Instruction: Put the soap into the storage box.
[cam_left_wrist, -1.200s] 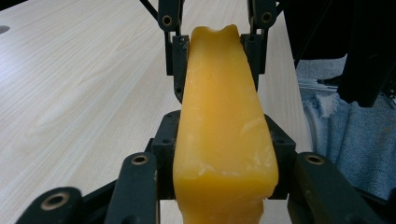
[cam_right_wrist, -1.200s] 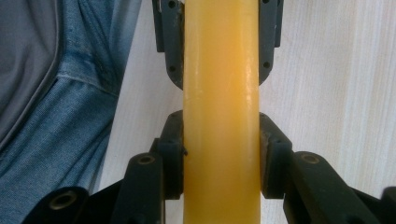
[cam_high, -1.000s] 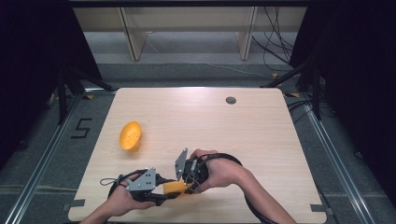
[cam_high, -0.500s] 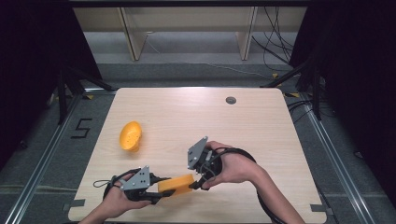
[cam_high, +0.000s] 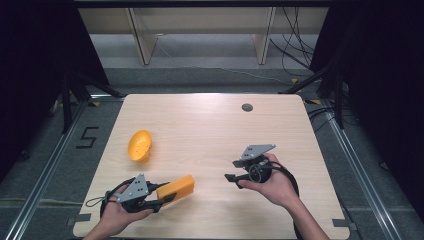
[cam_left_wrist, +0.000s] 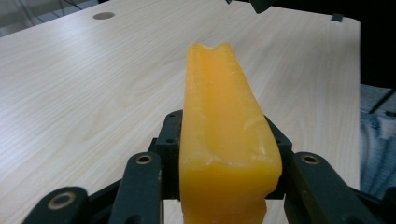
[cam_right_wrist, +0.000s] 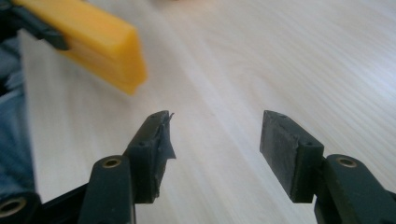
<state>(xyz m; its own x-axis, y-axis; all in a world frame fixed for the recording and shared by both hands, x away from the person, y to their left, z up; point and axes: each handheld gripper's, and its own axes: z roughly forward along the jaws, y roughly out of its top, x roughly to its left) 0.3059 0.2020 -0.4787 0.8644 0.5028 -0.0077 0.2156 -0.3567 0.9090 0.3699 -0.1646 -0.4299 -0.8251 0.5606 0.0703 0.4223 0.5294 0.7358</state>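
The left gripper (cam_high: 161, 200) sits at the table's (cam_high: 210, 125) near-left corner, at about seven o'clock from the table's middle, and its jaws are clamped on one end of an orange block (cam_high: 176, 188). From above, the block's long axis runs from the jaws toward roughly two o'clock, its free end aimed across the table at the right gripper (cam_high: 229, 177) and lifted a little off the wood. In the left gripper view the block (cam_left_wrist: 224, 140) stands on edge between the two black jaws, pressed on both flat sides, and stretches straight away from the camera with a slightly notched far end. The right gripper lies at about four o'clock from the table's middle, held in the person's right hand (cam_high: 272, 184), well apart from the block and pointing back toward it at about nine o'clock. Its jaws have just been closing somewhat from their widest, yet they stand wide with only bare table between them; in the right gripper view (cam_right_wrist: 215, 144) the block's free end (cam_right_wrist: 100, 46) shows at upper left, clear of both pads. An orange bowl-like shell (cam_high: 139, 145) rests on the table at about ten o'clock from the left gripper, near it but apart.
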